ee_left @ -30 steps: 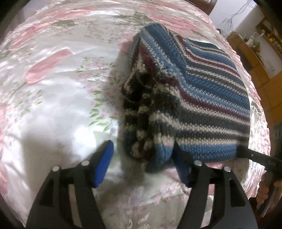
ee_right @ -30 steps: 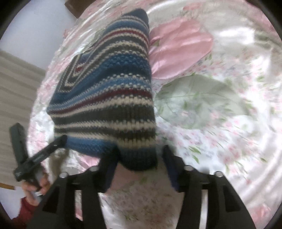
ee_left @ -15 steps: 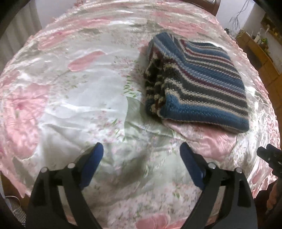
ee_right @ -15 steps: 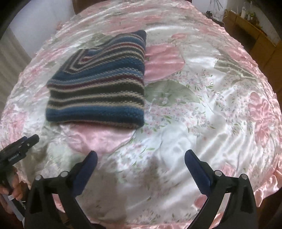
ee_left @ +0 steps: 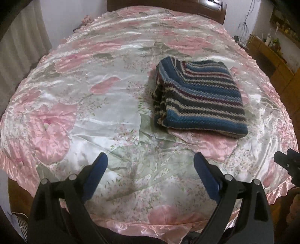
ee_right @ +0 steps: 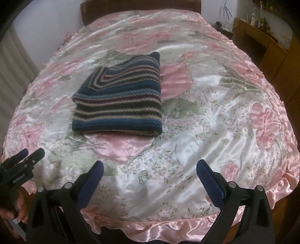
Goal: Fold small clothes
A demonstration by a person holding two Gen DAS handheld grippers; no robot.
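- Striped knit garment (ee_left: 198, 97) is seen folded into a thick rectangle on the satin bedspread (ee_left: 90, 105), well apart from both grippers; nothing is held.
- Left gripper (ee_left: 150, 169) and right gripper (ee_right: 149, 171) are held low at the near edge of the bed w/ jaws spread wide; the left one also shows at the edge of the right view.
- Handling, as judged: soft, chunky, limp, fairly light; likely to sag if lifted by one corner; the satin is prob. slick, so the bundle may slide if pushed.
- Best taken at the two near corners of the folded edge, both layers pinched together.
- Hidden: inner layers, sleeves and underside; garment type can't be told; far shelf (ee_right: 260, 16) items too small to make out.
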